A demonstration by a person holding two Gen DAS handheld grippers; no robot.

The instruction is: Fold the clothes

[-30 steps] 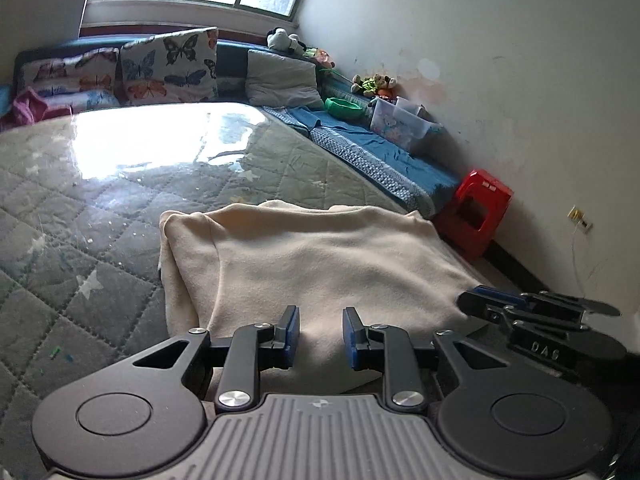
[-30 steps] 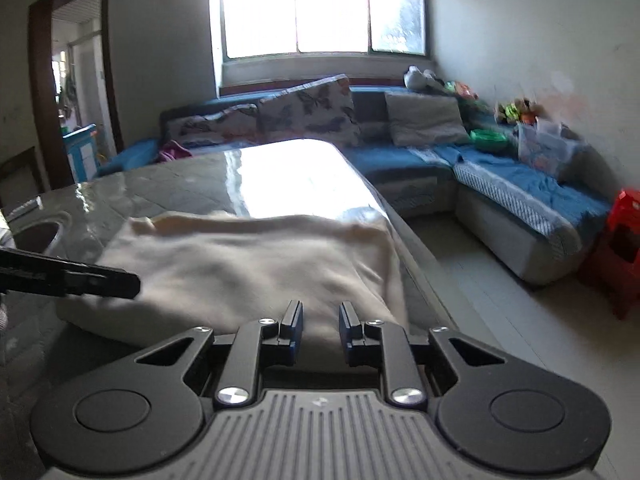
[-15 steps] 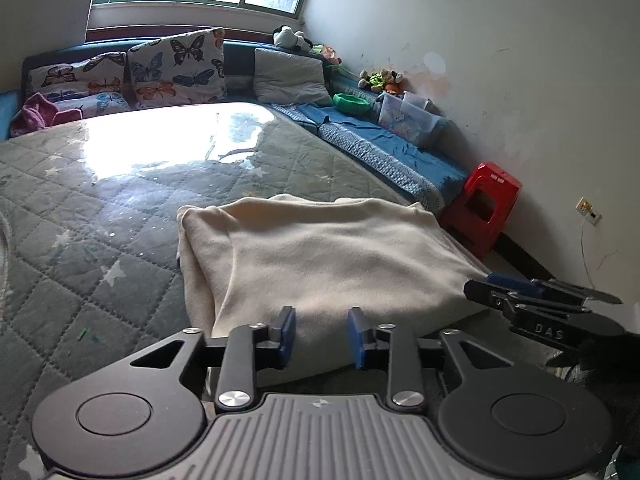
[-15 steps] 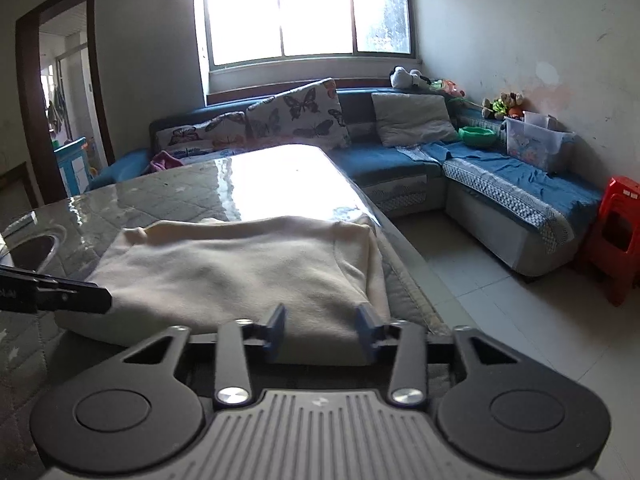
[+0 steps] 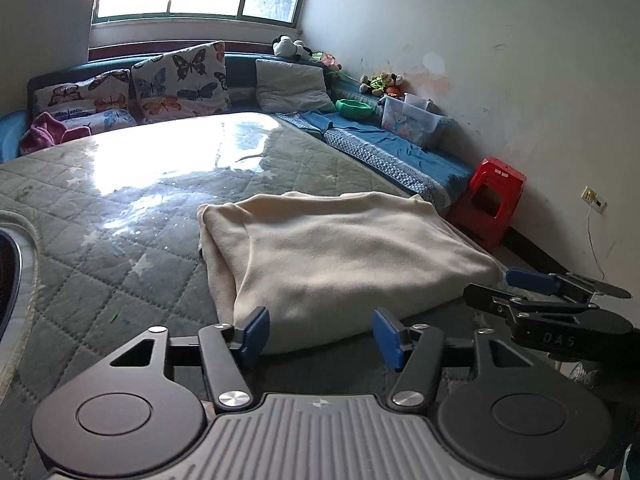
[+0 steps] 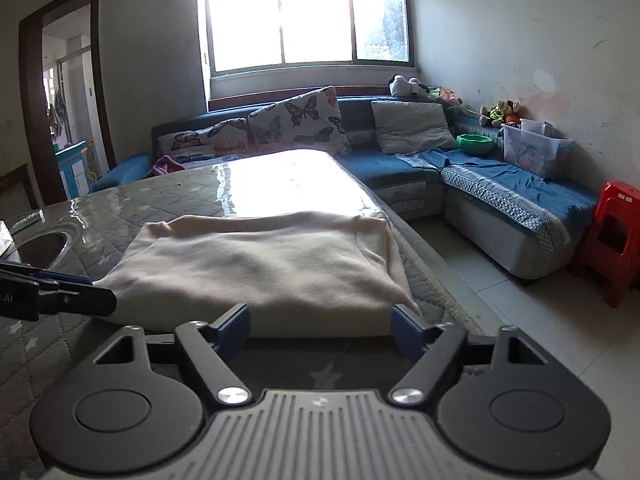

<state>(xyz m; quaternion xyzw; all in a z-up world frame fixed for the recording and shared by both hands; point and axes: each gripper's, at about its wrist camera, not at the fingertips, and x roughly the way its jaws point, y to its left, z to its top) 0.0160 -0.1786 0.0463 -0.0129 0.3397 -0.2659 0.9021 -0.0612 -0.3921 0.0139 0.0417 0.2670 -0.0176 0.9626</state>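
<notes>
Right, release step: the cream fleece garment point(image 5: 344, 256) lies folded in a rough rectangle on the quilted grey table cover point(image 5: 120, 232), near the table's right-hand edge, with the near fold edge just ahead of both tools. My left gripper point(image 5: 320, 336) has its jaws opening, and the blue pads point(image 5: 254, 330) stand clear on either side of the near hem with no cloth pinched between them. My right gripper point(image 6: 322, 326) is opening too, wider, its pads straddling the near right corner of the fold without pressing it; the tips sit low over the table cover. So both hands are letting go of the fold just laid, is my read. The garment looks doubled over at least once, left side showing a rolled layered edge; whether sleeves are tucked under I cannot tell. Next move, as I judge it: either a second fold across the width, which means both grippers pinching one side edge through all layers and carrying it over evenly, or smoothing the top. Risk: soft fleece slides, so layers may shift if pinched shallow.
</notes>
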